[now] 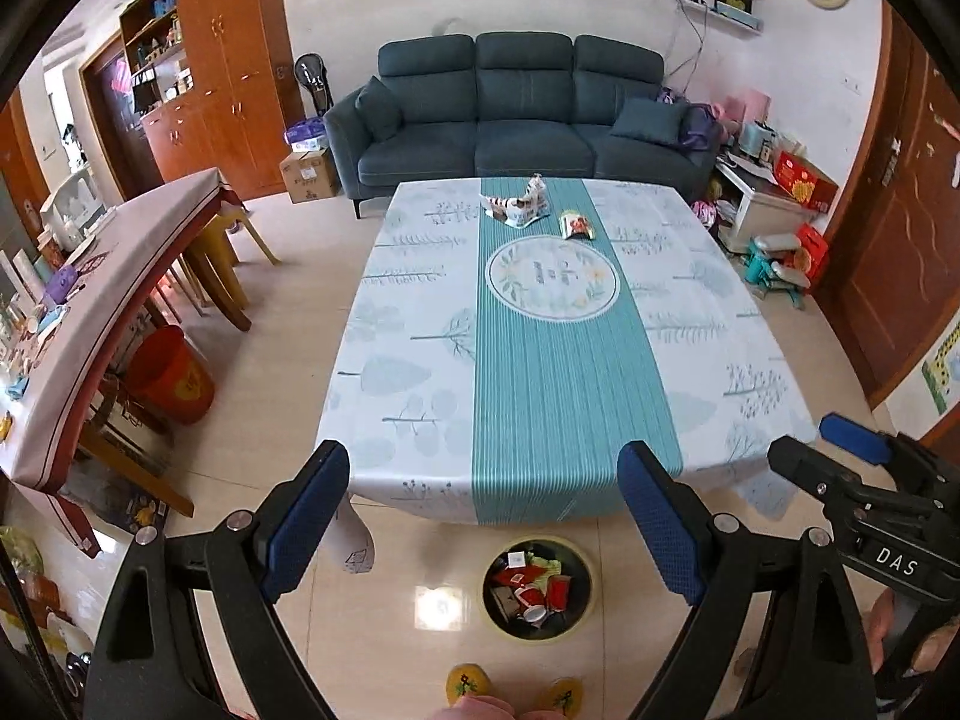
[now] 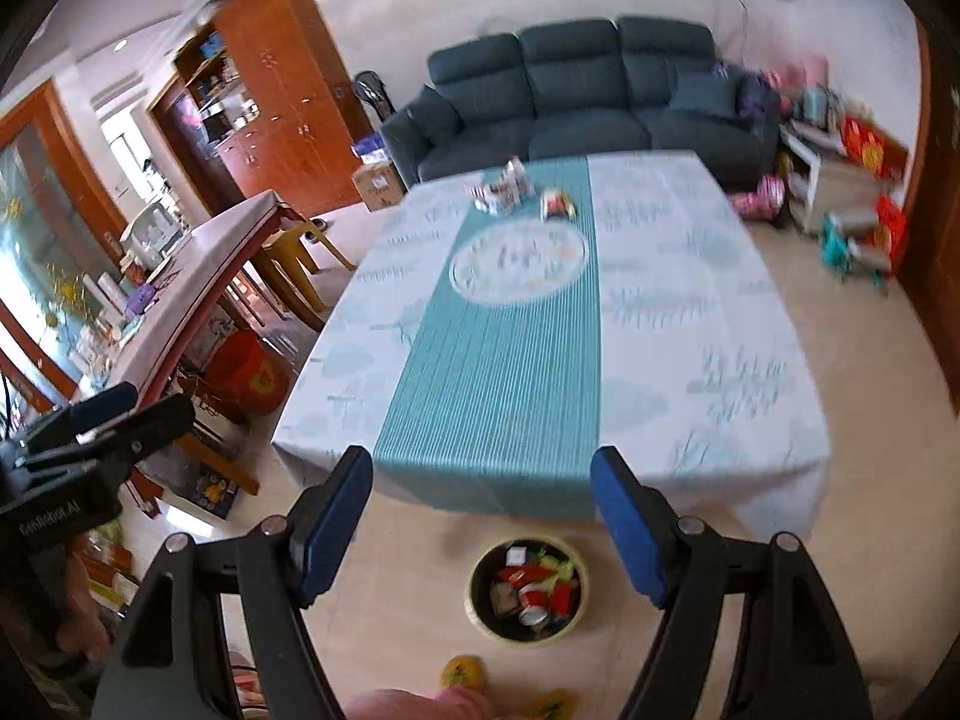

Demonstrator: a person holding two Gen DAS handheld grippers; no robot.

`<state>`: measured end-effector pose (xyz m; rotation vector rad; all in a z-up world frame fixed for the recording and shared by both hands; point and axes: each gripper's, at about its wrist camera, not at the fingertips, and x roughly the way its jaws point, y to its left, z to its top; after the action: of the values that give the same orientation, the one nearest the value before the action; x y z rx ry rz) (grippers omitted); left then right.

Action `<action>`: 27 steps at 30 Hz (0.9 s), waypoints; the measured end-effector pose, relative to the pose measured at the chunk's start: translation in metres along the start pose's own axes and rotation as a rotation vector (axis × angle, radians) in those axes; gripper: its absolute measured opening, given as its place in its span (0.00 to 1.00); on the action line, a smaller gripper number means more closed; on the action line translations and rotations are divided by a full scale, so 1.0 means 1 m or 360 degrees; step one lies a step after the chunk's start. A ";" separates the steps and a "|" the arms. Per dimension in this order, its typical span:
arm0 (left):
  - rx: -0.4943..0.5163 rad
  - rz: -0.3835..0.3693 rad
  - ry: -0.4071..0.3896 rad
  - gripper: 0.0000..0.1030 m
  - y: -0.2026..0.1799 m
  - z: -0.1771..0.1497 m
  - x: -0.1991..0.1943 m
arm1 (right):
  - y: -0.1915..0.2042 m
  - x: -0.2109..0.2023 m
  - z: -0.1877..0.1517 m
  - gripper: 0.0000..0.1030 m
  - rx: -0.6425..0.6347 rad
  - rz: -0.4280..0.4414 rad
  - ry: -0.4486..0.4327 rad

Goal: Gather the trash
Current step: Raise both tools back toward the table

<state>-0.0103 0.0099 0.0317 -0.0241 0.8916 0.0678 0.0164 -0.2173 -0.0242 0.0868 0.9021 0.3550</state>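
Observation:
Crumpled wrappers (image 1: 517,203) and a small red-and-green packet (image 1: 577,224) lie at the far end of the clothed table (image 1: 420,372); the right wrist view shows the wrappers (image 2: 503,187) and packet (image 2: 557,204) blurred. On the floor before the table's near edge stands a round bin (image 1: 536,588) (image 2: 528,588) holding several pieces of trash. My left gripper (image 1: 483,468) hangs open and empty above the bin. My right gripper (image 2: 483,471) is open and empty too, and shows at the right edge of the left wrist view (image 1: 840,438).
A dark blue sofa (image 1: 516,108) stands behind the table. A long side table (image 1: 108,312) with stools and a red bucket (image 1: 171,375) under it runs along the left. Boxes and toys (image 1: 780,252) crowd the right wall. Yellow slippers (image 1: 468,684) show at the bottom.

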 end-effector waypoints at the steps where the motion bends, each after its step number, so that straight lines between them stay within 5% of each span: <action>1: -0.0005 -0.0002 -0.0006 0.87 0.000 0.005 -0.001 | 0.001 -0.002 0.008 0.73 -0.0027 -0.0008 -0.0020; 14: 0.0163 -0.0033 -0.0140 0.87 -0.001 0.122 0.035 | 0.001 0.016 0.114 0.73 -0.0140 -0.0121 -0.0210; 20: 0.0291 -0.0113 -0.0140 0.87 0.010 0.210 0.111 | -0.007 0.068 0.177 0.73 -0.0080 -0.0209 -0.0193; 27: 0.0490 -0.0237 0.0066 0.87 0.012 0.297 0.244 | -0.037 0.168 0.253 0.71 0.0176 -0.0274 -0.0068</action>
<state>0.3725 0.0482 0.0289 0.1957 0.9312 -0.2096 0.3193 -0.1765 -0.0017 0.1174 0.8798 0.1424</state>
